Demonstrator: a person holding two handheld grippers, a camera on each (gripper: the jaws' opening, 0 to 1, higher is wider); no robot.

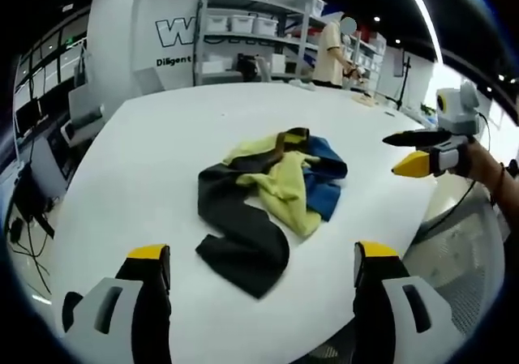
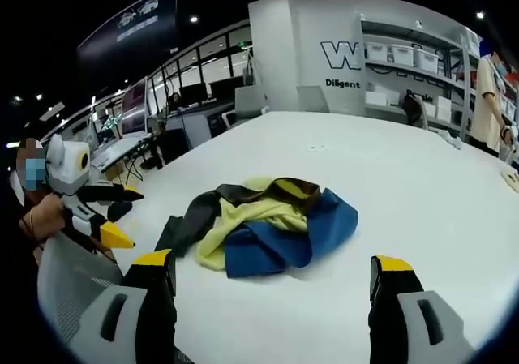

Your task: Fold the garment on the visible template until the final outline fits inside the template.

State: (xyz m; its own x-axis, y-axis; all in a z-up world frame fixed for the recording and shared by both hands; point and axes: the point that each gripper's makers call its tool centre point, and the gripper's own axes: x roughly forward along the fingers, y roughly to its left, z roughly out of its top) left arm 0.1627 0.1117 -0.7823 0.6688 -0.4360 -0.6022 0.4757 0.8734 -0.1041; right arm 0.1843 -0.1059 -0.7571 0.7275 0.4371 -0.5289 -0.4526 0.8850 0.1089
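- Left gripper view has the left gripper (image 1: 261,259) low in the picture, its two yellow-tipped jaws spread wide apart with nothing between them, held above the near edge of the white table (image 1: 146,153).
- On the table, beyond the jaws, lies the garment (image 1: 268,194), crumpled in a heap of black, pale yellow, blue and a strip of brown; its black part reaches closest to the jaws without touching them.
- At the right of this view the right gripper (image 1: 413,152) hangs off to the side of the garment, apart from it, jaws spread and holding nothing.
- Right gripper view gives the same heap from the other side, the blue cloth nearest, between and beyond that gripper's parted jaws.
- I cannot make out any template outline on the white surface.
- Far back, a person (image 1: 332,52) stands at metal shelves (image 1: 243,36) stacked with white bins.
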